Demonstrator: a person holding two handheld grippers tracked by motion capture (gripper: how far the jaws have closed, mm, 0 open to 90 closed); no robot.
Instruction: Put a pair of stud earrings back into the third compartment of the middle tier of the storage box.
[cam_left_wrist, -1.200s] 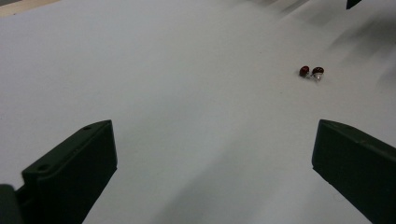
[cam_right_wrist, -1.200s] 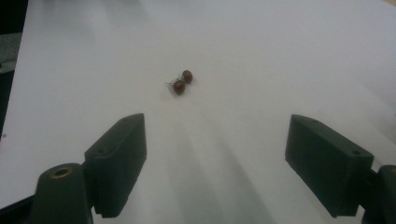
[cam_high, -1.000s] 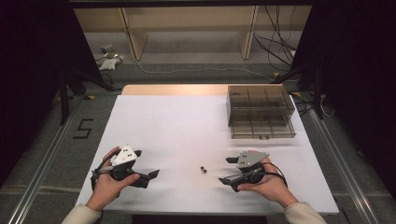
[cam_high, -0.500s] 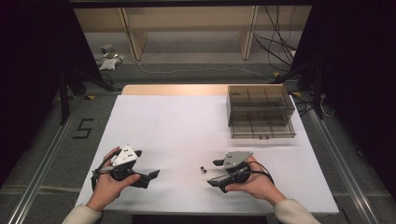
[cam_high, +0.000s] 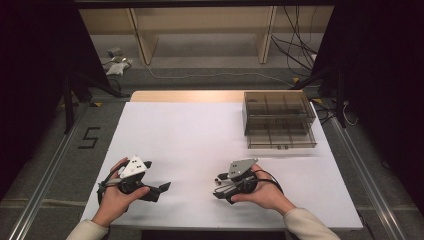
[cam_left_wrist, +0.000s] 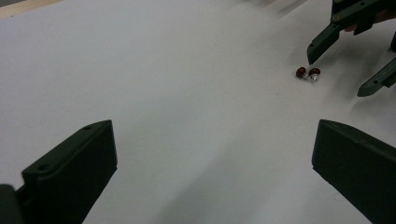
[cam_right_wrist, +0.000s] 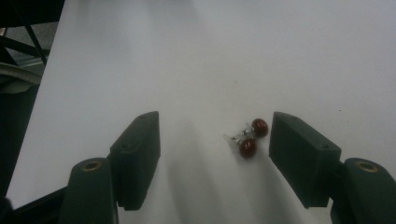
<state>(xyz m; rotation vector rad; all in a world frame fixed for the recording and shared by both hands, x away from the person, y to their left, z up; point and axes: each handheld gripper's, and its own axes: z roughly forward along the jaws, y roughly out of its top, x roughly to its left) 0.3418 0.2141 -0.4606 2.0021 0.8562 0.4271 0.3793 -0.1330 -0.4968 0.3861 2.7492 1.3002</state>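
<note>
1. Surface: the broad white rectangular surface (cam_high: 200, 135) carries everything. A strip of bare light wood shows at its far edge.

2. Organiser: a smoke-tinted clear plastic box with divided compartments (cam_high: 279, 120) stands at the far right of the surface, well apart from both of your hands. No part of the step in hand touches it.

3. Left gripper (cam_high: 161, 188): you hold it low at the near left. Its two black jaws stand spread wide with nothing between them, pointing across the surface toward the work. Keep it parked there, out of the way.

4. Right gripper (cam_right_wrist: 215, 149): you hold it low at the near middle, aimed leftward. Its jaws have just been closing and are partly spread, with the item between them but not yet pressed by either pad.

5. Item: a pair of small dark red round beads joined by a short clear or silvery stub (cam_right_wrist: 247, 137) lies on the surface. It sits off centre in the gap, just beside the jaw on the right of the right gripper view and well apart from the other.

6. Handling note: centre the gap on the beads before you close further, or the nearer jaw will likely push them sideways. Keep the jaw tips low against the surface and close slowly; round beads probably roll or squirt out under a fast pinch. Aim to catch both beads across their joined middle.
</note>
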